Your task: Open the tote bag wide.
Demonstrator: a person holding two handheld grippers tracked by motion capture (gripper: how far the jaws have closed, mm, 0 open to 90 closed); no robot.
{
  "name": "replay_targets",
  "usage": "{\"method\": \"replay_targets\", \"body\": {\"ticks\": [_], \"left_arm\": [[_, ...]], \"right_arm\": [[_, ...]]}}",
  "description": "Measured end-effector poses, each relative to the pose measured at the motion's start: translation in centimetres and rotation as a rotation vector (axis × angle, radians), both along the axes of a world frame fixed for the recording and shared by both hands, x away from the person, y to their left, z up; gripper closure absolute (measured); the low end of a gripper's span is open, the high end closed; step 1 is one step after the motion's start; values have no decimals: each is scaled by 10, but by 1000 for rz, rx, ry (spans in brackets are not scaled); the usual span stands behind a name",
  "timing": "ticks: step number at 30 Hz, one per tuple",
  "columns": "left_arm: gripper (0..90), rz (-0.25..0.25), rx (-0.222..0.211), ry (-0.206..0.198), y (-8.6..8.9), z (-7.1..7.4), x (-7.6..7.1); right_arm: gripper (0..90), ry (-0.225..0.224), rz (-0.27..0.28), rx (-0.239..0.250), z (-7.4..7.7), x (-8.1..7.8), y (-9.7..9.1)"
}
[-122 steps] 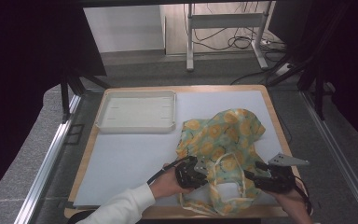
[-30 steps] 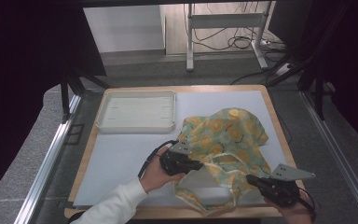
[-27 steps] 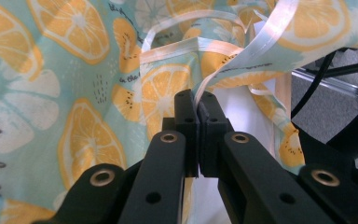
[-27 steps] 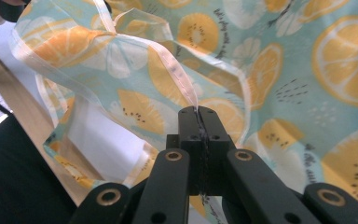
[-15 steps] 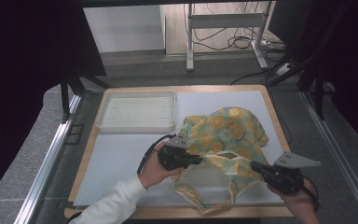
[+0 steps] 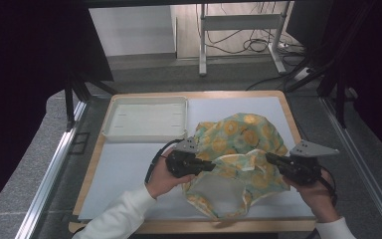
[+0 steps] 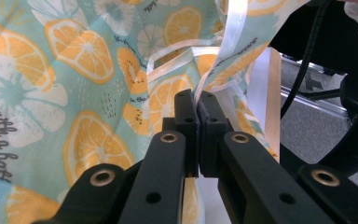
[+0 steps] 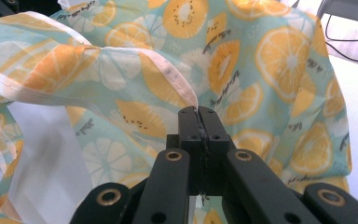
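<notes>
A teal cloth printed with orange slices (image 6: 238,144) lies crumpled on the right half of the white board (image 6: 129,169). My left gripper (image 6: 211,166) is shut on its white-trimmed edge near the cloth's left side; in the left gripper view the jaws (image 7: 197,105) pinch the trim (image 7: 228,37). My right gripper (image 6: 269,157) is shut on the same trimmed edge further right, and the right gripper view shows the hem (image 8: 168,74) clamped between the pads (image 8: 198,116). Between the two grippers the edge hangs lifted, showing the pale inside (image 6: 219,186).
A white shallow tray (image 6: 145,118) sits at the board's back left. The board has a wooden rim (image 6: 92,169). Metal table rails (image 6: 54,164) run along both sides. Cables and a stand (image 6: 238,25) lie on the floor beyond the table.
My right gripper has moved up and toward the cloth's middle, carrying the edge with it. The left gripper has stayed about where it was. The cloth's front flap has folded inward.
</notes>
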State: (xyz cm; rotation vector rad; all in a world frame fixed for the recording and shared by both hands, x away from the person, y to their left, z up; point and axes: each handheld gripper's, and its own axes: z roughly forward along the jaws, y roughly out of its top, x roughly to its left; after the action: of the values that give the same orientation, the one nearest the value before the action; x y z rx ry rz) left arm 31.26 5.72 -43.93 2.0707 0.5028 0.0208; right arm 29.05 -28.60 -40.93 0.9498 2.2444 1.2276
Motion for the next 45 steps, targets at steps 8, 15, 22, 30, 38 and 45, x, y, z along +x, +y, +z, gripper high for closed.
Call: {"method": "replay_targets", "body": {"ticks": [8,15,22,30,38,45], "left_arm": [[884,0,-28,12,1,4,3],[870,-13,0,27,-6,-3,3],[843,-30,35,52,-17,-14,3],[897,-2,13,15,-15,0,9],[898,58,-20,-23,-7,18,21],[898,111,-21,-75,-5,30,30]], "right_arm": [[889,0,-1,2,5,11,3],[889,-3,6,1,8,13,6],[889,1,4,2,5,12,5],[889,-3,-5,-4,9,14,3],[889,-18,-17,-20,18,26,5],[889,-27,-36,-17,23,40,5]]}}
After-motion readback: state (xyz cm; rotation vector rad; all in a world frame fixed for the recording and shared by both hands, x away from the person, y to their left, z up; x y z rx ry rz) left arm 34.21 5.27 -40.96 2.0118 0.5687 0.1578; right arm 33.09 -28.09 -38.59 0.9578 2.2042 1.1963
